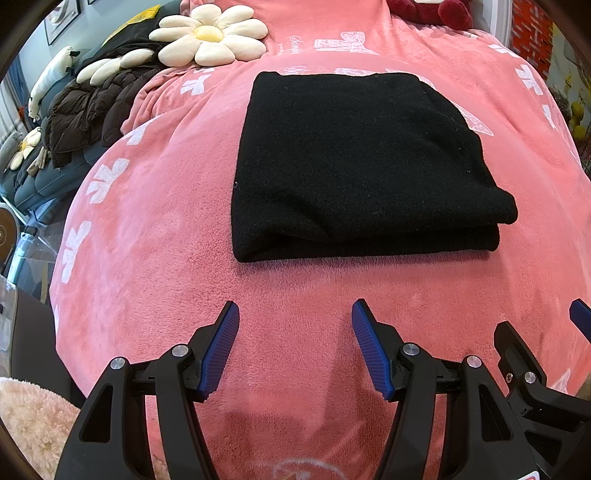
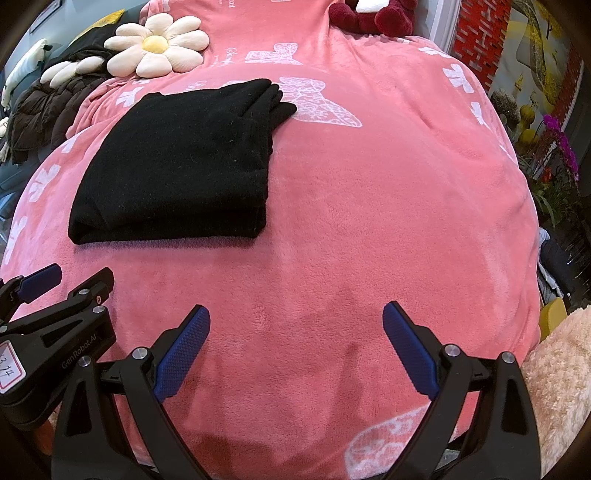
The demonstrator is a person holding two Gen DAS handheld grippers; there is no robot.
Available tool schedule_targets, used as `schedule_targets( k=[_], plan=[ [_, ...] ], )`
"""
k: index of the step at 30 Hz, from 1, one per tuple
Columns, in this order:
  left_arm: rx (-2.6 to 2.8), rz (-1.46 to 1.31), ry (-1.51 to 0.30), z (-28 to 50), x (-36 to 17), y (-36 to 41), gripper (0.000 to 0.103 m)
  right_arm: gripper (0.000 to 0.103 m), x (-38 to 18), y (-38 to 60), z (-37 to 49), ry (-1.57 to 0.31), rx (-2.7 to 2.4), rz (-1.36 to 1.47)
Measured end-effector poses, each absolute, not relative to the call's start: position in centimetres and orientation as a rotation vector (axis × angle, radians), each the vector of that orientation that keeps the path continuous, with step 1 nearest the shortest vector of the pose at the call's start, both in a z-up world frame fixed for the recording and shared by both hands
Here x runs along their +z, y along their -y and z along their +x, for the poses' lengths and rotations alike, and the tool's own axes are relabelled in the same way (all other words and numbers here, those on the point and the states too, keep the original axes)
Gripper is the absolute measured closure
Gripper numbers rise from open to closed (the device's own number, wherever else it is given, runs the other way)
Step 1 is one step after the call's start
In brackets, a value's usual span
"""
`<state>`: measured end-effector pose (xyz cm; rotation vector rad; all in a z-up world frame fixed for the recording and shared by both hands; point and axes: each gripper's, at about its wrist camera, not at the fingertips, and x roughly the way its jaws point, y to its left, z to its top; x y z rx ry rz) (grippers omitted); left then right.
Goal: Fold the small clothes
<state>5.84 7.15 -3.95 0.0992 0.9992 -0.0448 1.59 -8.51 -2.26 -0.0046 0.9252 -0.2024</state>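
A black knit garment [image 1: 354, 162] lies folded into a thick rectangle on the pink blanket [image 1: 295, 295]. It also shows in the right wrist view [image 2: 177, 162], up and to the left. My left gripper [image 1: 295, 314] is open and empty, above the blanket just in front of the garment's near edge. My right gripper [image 2: 295, 317] is open and empty, to the right of the garment and nearer me. The right gripper shows at the right edge of the left wrist view [image 1: 546, 354], and the left gripper at the left edge of the right wrist view [image 2: 51, 295].
A daisy-shaped cushion [image 1: 210, 35] lies at the back left. A dark puffer jacket [image 1: 88, 107] is heaped on the left. A dark red plush toy [image 2: 373, 14] sits at the back. A fluffy beige cloth [image 2: 561, 387] is near me. Potted flowers [image 2: 554, 147] stand to the right.
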Motion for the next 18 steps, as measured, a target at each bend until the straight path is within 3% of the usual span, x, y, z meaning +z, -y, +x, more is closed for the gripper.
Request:
schedule_targets(
  k=[3, 5, 7, 18],
  plan=[
    [-0.044, 0.098, -1.001, 5.80, -3.96, -7.16, 0.041, 0.011, -2.26, 8.58, 1.58, -0.925, -0.205, -0.003],
    [-0.032, 0.094, -1.008, 5.84, -4.11, -7.30, 0.028, 0.011, -2.26, 8.79, 1.57, -0.926, -0.209, 0.004],
    [-0.029, 0.080, -1.019, 5.97, -4.27, -7.58, 0.024, 0.011, -2.27, 9.05, 1.55, -0.929, -0.209, 0.012],
    [-0.028, 0.089, -0.991, 5.67, -3.88, -7.64, 0.025, 0.011, -2.32, 9.41, 1.65, -0.932, -0.214, 0.011]
  ],
)
